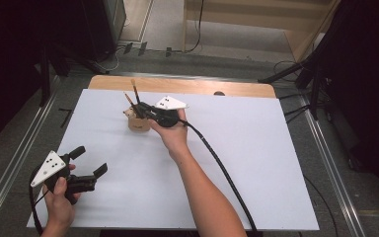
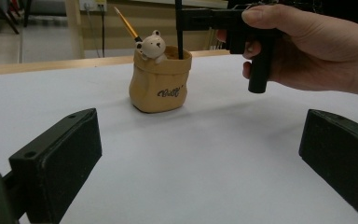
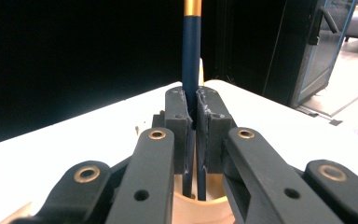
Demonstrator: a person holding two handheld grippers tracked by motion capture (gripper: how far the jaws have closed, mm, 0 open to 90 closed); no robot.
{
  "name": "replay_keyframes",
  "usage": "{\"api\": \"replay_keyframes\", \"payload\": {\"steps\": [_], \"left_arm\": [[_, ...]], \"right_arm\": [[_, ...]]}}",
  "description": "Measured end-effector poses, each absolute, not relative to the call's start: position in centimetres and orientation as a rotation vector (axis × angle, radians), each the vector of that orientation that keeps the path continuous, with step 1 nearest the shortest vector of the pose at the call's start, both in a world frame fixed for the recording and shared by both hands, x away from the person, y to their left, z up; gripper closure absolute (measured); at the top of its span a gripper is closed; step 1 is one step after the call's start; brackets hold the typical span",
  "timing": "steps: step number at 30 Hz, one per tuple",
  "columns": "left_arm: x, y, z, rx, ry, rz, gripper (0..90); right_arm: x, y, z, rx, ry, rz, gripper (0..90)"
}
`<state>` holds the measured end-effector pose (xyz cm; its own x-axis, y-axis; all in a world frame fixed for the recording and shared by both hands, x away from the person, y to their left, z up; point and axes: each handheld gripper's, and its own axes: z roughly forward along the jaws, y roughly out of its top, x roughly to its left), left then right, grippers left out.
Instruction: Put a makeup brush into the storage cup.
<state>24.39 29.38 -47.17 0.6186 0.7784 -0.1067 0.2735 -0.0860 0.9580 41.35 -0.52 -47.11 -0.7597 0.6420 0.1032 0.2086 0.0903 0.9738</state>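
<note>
Looking down from the high view, I have the right gripper [image 1: 141, 111] up at the far middle of the white table [image 1: 256, 163], right over the tan pen holder [image 1: 138, 123]. My right hand [image 1: 173, 132] grips its handle, and the black cable [image 1: 222, 170] trails back along the forearm toward the near edge. In the right gripper view the jaws are pressed together on the dark blue brush [image 3: 191, 60] — the handle runs upright between the two pads, its gold band showing near the top of the frame, and its lower end goes down into the holder's pale rim [image 3: 205, 205] just beneath the jaws.

From the left gripper view I see the holder as a small sack-shaped pot with dark script on its front and a little bear figure [image 2: 153, 45] perched on its rim. A second brush with an orange-gold handle [image 2: 127, 24] leans out of it, tilted away from the one I am pinching.

My left gripper [image 1: 90, 165] sits low at the near left corner of the table, well apart from the holder, held in my left hand [image 1: 59, 205]. Its jaws are spread wide — nothing lies between them, only bare table surface. The grey three-cornered plate [image 1: 49, 167] on top faces the camera.
</note>
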Motion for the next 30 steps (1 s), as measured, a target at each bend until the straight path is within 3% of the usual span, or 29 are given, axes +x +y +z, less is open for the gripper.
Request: {"api": "replay_keyframes", "payload": {"steps": [5,6,17,30], "left_arm": [[24.4,29.4,-47.2,1.649,0.884,0.527,0.0],[24.4,29.4,-47.2,1.649,0.884,0.528,0.0],[24.6,29.2,-47.2,1.649,0.886,0.526,0.0],[24.9,28.4,-47.4,1.665,0.879,0.519,0.0]], "right_arm": [[41.4,-0.5,-47.4,0.854,2.040,1.712,83.0],[41.4,-0.5,-47.4,0.859,2.044,1.716,78.4],[40.5,-0.7,-46.2,0.925,2.129,1.683,2.5],[39.3,-3.9,-44.6,0.978,2.092,1.755,0.0]]}}
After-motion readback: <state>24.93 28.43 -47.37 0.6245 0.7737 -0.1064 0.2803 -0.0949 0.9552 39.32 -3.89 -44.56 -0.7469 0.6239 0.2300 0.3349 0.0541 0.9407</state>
